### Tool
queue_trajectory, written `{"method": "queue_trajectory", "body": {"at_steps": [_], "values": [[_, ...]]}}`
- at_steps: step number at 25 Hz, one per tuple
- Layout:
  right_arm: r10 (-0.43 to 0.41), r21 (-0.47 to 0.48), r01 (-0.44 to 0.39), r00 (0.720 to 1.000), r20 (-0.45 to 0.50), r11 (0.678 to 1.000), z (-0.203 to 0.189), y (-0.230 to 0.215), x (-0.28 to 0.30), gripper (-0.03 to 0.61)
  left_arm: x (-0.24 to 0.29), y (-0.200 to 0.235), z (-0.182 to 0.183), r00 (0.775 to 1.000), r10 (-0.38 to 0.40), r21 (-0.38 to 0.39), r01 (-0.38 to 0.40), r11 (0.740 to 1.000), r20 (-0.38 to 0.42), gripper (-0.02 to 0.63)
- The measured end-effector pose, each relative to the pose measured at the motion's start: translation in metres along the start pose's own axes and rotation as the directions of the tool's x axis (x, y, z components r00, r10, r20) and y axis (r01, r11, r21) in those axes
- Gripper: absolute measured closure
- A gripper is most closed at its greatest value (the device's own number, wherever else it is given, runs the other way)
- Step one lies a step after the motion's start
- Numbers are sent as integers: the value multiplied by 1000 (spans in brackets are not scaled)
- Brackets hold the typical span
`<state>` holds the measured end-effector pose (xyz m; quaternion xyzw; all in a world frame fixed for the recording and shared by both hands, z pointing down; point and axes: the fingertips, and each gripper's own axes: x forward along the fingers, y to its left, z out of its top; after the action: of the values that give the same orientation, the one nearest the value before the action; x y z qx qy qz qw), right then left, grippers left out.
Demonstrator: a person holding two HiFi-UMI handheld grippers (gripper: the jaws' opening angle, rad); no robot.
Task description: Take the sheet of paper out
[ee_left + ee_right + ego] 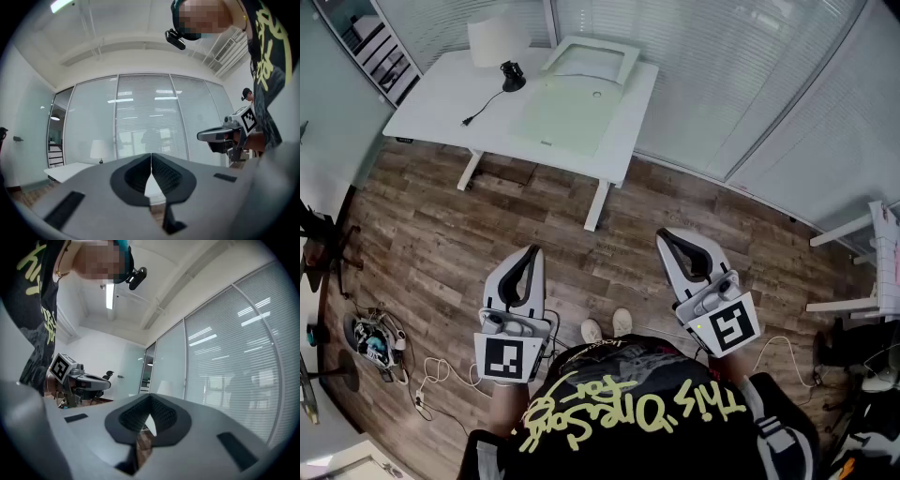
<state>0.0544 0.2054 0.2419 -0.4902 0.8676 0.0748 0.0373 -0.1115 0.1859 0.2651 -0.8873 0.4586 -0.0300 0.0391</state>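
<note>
Head view: the left gripper (531, 251) and the right gripper (665, 235) are held side by side and well apart over a wooden floor (441, 244). In the left gripper view the fingers (136, 176) are pressed together with nothing between them. The right gripper view shows the same – pads (164, 416) meeting at the tips, gripping nothing. Well ahead of both sets of fingertips stands a white desk (441, 94). A pale green sheet (567, 112) lies flat on it – whether this is the paper cannot be told – with a white frame (591, 58) at its far end and a table lamp (497, 39) to its left. Neither gripper is near the desk.
</note>
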Motion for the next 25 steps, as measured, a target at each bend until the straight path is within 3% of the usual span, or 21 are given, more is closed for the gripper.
{"method": "queue_trajectory", "body": {"at_steps": [25], "values": [[-11, 33, 11, 1000, -3, 999, -11, 17, 11, 571, -19, 15, -7, 999, 37, 40, -36, 999, -29, 604]]}}
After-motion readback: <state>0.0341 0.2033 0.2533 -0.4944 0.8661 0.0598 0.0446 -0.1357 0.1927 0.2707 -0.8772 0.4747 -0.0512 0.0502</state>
